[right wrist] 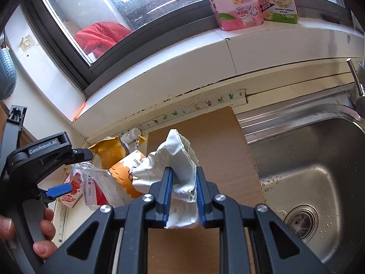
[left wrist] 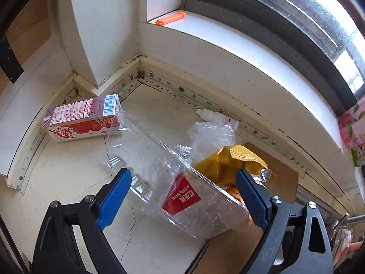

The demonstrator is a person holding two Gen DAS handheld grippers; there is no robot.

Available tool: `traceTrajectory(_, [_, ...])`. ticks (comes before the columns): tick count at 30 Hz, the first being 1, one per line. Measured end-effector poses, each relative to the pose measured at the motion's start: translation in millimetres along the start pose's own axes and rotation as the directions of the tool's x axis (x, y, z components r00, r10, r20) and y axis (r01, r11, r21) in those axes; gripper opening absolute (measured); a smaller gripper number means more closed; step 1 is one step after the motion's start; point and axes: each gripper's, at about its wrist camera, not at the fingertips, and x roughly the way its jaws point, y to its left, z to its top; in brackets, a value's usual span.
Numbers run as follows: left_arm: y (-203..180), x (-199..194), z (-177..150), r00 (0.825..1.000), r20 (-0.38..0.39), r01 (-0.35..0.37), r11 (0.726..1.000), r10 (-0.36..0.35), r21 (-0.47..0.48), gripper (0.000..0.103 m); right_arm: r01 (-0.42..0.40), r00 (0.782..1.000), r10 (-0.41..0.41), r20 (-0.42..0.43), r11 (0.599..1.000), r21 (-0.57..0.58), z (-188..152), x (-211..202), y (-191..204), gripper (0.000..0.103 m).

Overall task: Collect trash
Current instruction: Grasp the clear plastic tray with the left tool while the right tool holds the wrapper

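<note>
**Right gripper holds paper wad; left gripper wide over trash pile**

Right gripper (right wrist: 182, 182): jaws closed tight on a crumpled white paper wad (right wrist: 175, 159), pinched between the blue pads. It sits above the brown board (right wrist: 228, 146), left of the sink (right wrist: 319, 171).

Left gripper (left wrist: 182, 182): jaws spread wide, nothing gripped. It hangs over a clear plastic tray (left wrist: 159, 171) with a red label; pads flank the tray, contact not clear. Person's hand (right wrist: 43, 235) on its handle.

Trash on the worktop (left wrist: 68, 171), in the corner under the window sill (left wrist: 251, 52):
- juice carton (left wrist: 84, 117) lying flat near the wall corner, touching the tray's far end
- yellow snack bag (left wrist: 228, 162) just beside the tray, partly under it
- crumpled clear film (left wrist: 212, 134) behind the bag
- small white bottle (left wrist: 216, 116) lying against the backsplash

Orange clip (left wrist: 170, 19) on the sill.
</note>
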Motion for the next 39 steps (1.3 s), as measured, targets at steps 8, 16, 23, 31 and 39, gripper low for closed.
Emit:
traceTrajectory(8, [14, 11, -8, 0.998, -0.057, -0.034, 0.998, 0.032, -0.044, 0.091, -0.014, 1.0, 0.013, -0.028, 1.0, -0.007, -8, -1, -3, 0.019])
traceTrajectory(16, [40, -7, -28, 0.996, -0.086, 0.031, 0.996, -0.039, -0.084, 0.066, -0.039, 0.996, 0.037, -0.076, 0.999, -0.025, -25, -3, 2, 0.019])
traceTrajectory(23, [74, -16, -52, 0.977, -0.112, 0.162, 0.971, -0.183, -0.173, 0.04, -0.079, 0.99, 0.073, -0.119, 0.996, -0.041, -39, -6, 8, 0.019])
traceTrajectory(31, [70, -38, -72, 0.979, -0.099, 0.176, 0.984, -0.179, -0.038, 0.006, -0.129, 0.98, 0.112, -0.164, 0.986, -0.101, -61, -15, 25, 0.019])
traceTrajectory(39, [93, -70, -102, 0.983, -0.084, 0.17, 0.985, -0.166, 0.042, 0.004, -0.199, 0.968, 0.173, -0.183, 0.97, -0.137, -71, -35, 41, 0.019])
